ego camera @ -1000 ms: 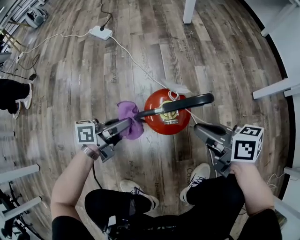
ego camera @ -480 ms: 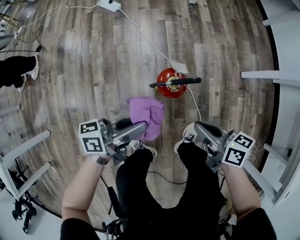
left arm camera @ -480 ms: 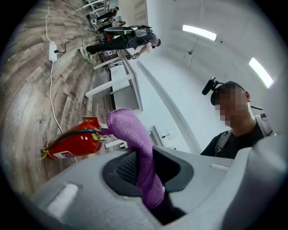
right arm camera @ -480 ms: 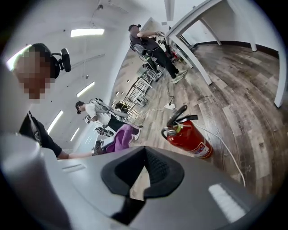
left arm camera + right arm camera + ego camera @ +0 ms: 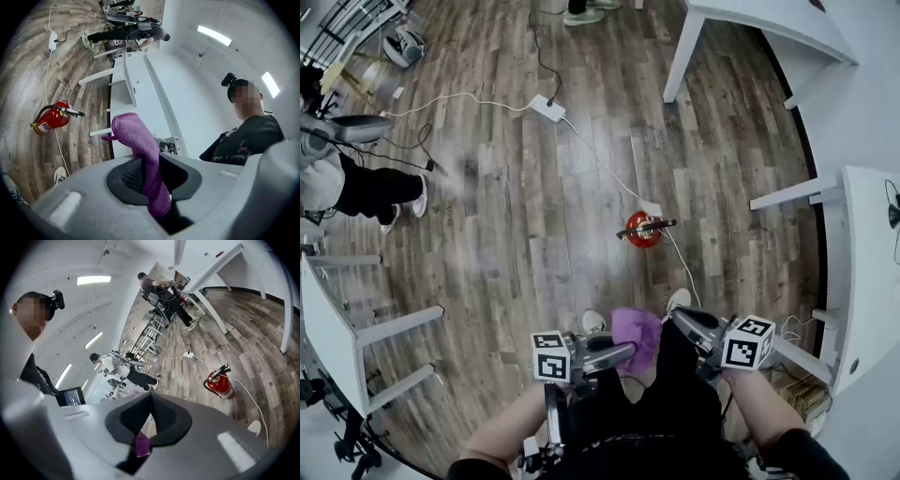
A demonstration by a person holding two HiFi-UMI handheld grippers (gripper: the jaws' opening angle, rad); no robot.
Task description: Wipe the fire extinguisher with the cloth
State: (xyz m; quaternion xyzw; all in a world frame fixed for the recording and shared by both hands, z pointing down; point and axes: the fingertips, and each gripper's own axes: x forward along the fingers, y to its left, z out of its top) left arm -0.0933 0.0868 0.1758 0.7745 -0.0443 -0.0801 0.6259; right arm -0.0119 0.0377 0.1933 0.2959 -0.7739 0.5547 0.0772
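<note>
The red fire extinguisher (image 5: 643,229) stands on the wood floor far below me, its black handle on top. It also shows small in the left gripper view (image 5: 50,119) and the right gripper view (image 5: 220,383). My left gripper (image 5: 626,350) is shut on the purple cloth (image 5: 636,328), which sticks up from between the jaws (image 5: 136,140), well away from the extinguisher. My right gripper (image 5: 677,318) is level with it on the right, jaws shut with nothing held; a sliver of purple shows through their gap (image 5: 142,442).
A white power strip (image 5: 547,108) lies on the floor, its cable running past the extinguisher. White table legs (image 5: 684,52) stand at the back, a white table (image 5: 862,272) at the right, a white frame (image 5: 337,319) at the left. A person (image 5: 356,183) stands at far left.
Both grippers have risen far above the floor with the view; the extinguisher now looks small and distant. The cloth, earlier by the extinguisher's handle, came up in the left gripper.
</note>
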